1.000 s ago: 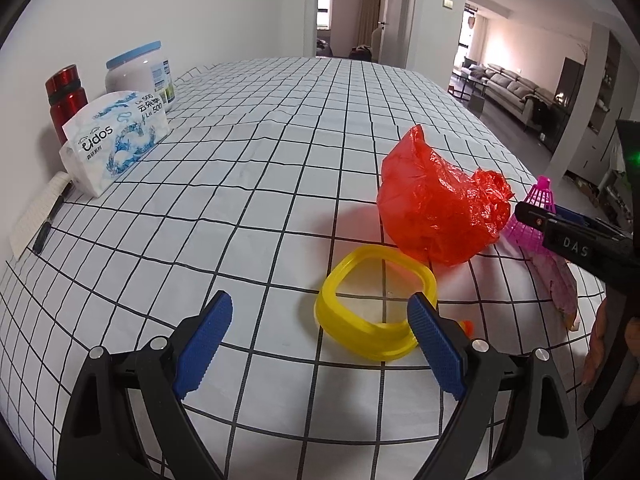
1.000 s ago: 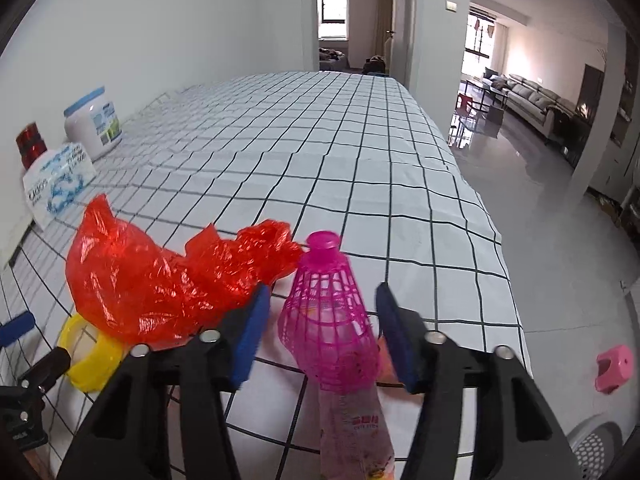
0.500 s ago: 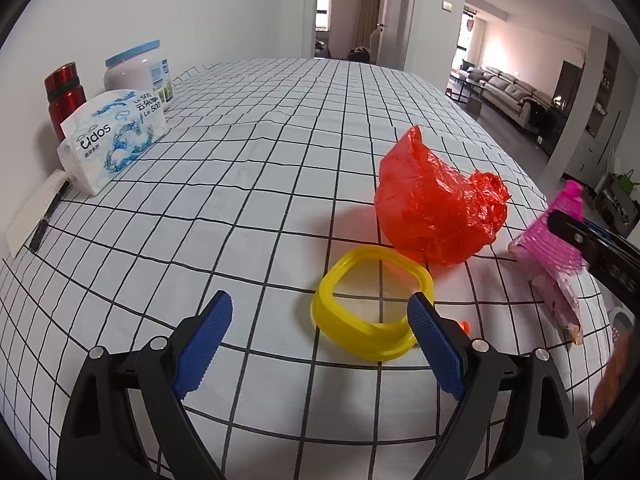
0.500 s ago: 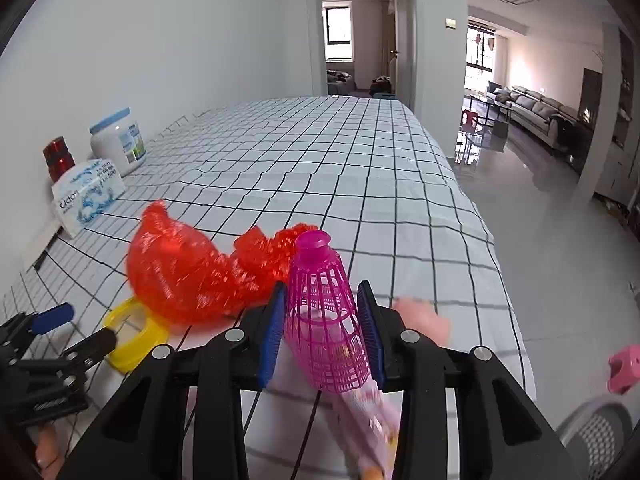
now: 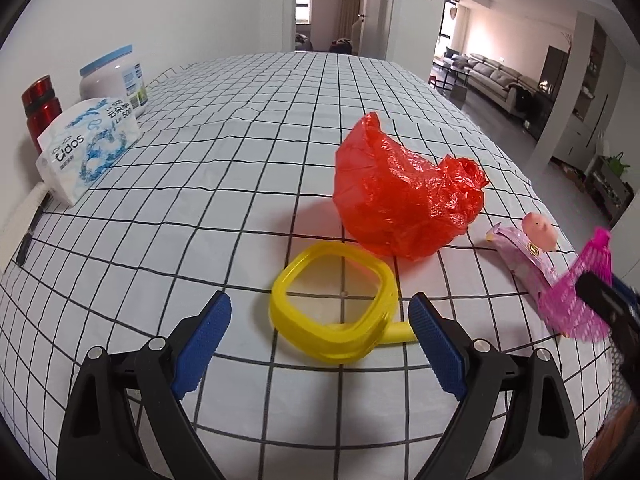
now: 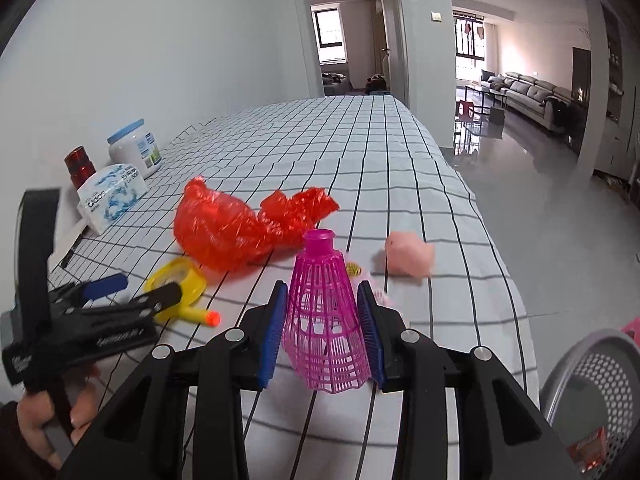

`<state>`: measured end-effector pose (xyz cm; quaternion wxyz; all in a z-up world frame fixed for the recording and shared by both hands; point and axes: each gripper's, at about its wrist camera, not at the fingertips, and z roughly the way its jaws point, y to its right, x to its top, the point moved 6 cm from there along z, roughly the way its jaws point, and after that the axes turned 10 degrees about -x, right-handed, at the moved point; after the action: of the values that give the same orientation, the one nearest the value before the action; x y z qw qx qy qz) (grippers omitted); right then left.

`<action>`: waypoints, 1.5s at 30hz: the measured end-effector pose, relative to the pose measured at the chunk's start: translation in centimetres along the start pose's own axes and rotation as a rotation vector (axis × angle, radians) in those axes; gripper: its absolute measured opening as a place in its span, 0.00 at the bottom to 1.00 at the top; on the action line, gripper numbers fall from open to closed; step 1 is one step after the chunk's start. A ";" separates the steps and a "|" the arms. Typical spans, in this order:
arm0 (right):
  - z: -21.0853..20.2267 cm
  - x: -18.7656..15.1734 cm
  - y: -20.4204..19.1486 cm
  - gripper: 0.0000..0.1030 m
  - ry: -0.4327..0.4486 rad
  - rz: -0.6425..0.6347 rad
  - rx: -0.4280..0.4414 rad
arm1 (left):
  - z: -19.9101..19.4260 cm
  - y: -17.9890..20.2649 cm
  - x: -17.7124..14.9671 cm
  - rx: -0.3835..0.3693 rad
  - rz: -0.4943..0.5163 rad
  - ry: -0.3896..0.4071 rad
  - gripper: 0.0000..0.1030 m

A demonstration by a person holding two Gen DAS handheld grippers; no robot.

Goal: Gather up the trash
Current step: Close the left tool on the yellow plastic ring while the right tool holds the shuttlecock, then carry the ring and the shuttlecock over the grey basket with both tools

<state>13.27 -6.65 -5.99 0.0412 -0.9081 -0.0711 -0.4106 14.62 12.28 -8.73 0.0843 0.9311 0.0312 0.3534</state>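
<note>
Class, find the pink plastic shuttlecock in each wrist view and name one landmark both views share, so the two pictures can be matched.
Left wrist view: the pink shuttlecock sits at the far right edge, partly behind the right gripper.
Right wrist view: the shuttlecock stands at bottom centre, clamped between the right gripper's blue pads.
Shared landmark: the red plastic bag on the checked cloth, just beyond the yellow ring.

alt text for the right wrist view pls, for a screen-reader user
The right gripper is shut on a pink mesh shuttlecock, held above the checked tablecloth. Beyond it lie a crumpled red plastic bag and a small pink toy. At left the left gripper, open, sits over a yellow ring; a grey mesh bin shows at lower right.
</note>
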 end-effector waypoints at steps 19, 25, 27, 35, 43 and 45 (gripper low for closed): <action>-1.2 -2.0 1.0 0.34 -0.023 0.045 0.018 | 1.8 -0.3 0.3 -0.014 -0.019 -0.027 0.71; -2.0 -2.3 1.8 0.34 -0.015 0.058 0.011 | 0.2 0.0 0.3 0.018 0.009 0.019 0.71; -2.3 -2.4 2.2 0.34 -0.010 0.065 0.005 | -0.8 0.3 0.4 0.023 0.019 0.042 0.71; -4.1 -3.5 4.6 0.34 0.000 0.111 -0.025 | -5.1 3.7 -0.1 -0.016 0.066 0.113 0.71; -6.8 -5.4 8.9 0.34 0.028 0.180 -0.086 | -7.3 9.9 -1.2 -0.114 0.151 0.131 0.71; -7.5 -5.9 10.2 0.34 0.036 0.200 -0.104 | -7.7 12.0 -1.6 -0.142 0.187 0.133 0.71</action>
<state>5.51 -18.26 -5.69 0.0362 -0.9041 0.0421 -0.4236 8.27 1.36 -1.93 0.1146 0.8962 -0.0752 0.4219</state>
